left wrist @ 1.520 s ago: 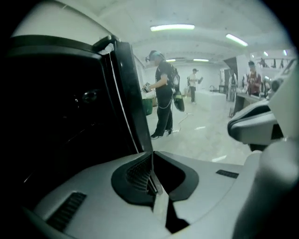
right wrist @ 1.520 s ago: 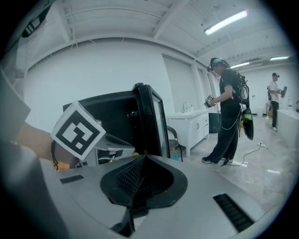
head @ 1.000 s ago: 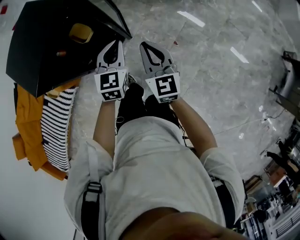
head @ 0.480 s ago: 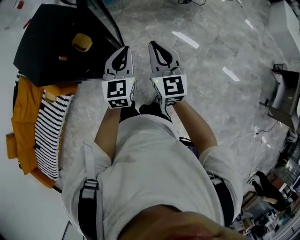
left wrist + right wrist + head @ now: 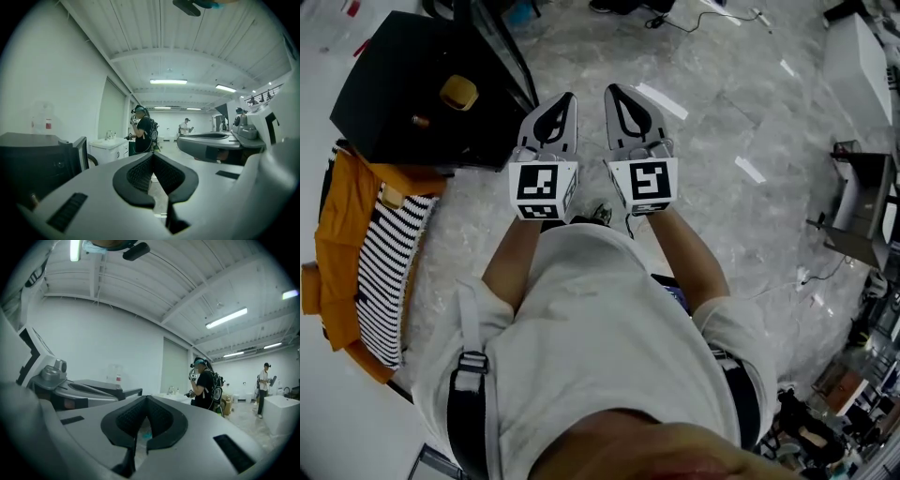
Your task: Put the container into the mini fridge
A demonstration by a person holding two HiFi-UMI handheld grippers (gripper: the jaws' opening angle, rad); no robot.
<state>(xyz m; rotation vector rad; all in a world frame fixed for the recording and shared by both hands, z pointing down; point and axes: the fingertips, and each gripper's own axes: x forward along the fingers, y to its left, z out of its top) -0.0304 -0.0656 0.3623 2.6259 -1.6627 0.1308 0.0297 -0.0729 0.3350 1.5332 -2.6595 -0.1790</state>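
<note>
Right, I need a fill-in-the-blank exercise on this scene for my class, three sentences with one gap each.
1. The left gripper and the right gripper both have their jaws ___, with nothing between them.
2. In the head view the black fridge stands to the ___ of the left gripper.
3. The cloth near the fridge has black and white ___.
Missing words: shut; left; stripes.
</note>
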